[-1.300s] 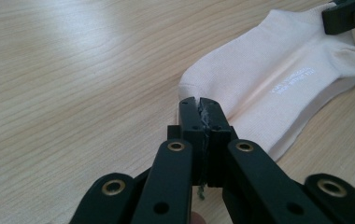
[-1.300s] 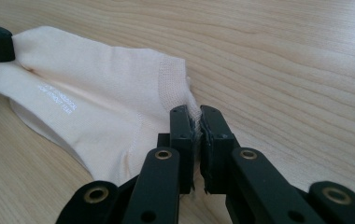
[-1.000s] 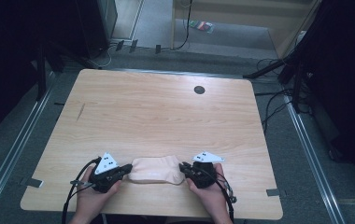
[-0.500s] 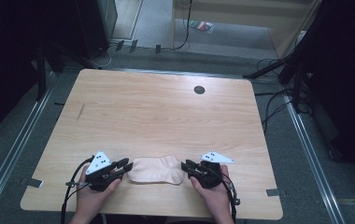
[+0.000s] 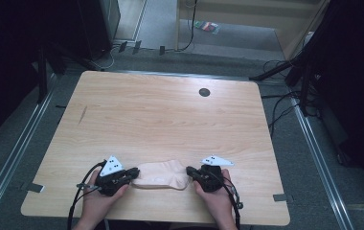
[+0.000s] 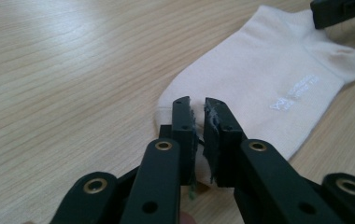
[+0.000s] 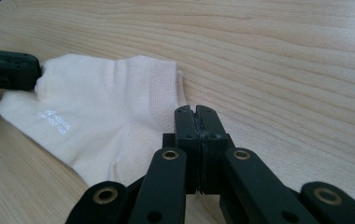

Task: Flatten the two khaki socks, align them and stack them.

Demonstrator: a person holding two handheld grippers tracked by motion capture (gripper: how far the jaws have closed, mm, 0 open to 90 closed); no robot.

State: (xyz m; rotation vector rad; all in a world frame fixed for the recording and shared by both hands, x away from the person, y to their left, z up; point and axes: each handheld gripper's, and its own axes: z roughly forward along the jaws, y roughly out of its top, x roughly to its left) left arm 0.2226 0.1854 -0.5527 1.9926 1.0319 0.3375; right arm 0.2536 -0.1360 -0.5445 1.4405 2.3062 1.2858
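High view showed a pale sock (image 5: 163,174) lying flat near the six o'clock edge of the wooden surface (image 5: 170,120), stretched between two hands. The left tongs (image 5: 131,173) met the sock's nine o'clock end, and the right tongs (image 5: 189,171) met its three o'clock end. A small dark round hole (image 5: 204,92) sat in the surface toward one o'clock, well apart from the sock.

Left gripper view had the left tongs (image 6: 199,112) nearly pressed together, a thin slit between the pads, pinching the sock's (image 6: 278,70) rounded end; their jaws had just been closing further on the cloth. White lettering showed on the sock toward three o'clock, and the tip of the other tongs (image 6: 339,11) gripped the far end at one o'clock.

Right gripper view had the right tongs (image 7: 198,112) pressed fully together on the ribbed end of the sock (image 7: 105,107), having just been closing on it. The other tongs (image 7: 12,70) held the far end at nine o'clock.
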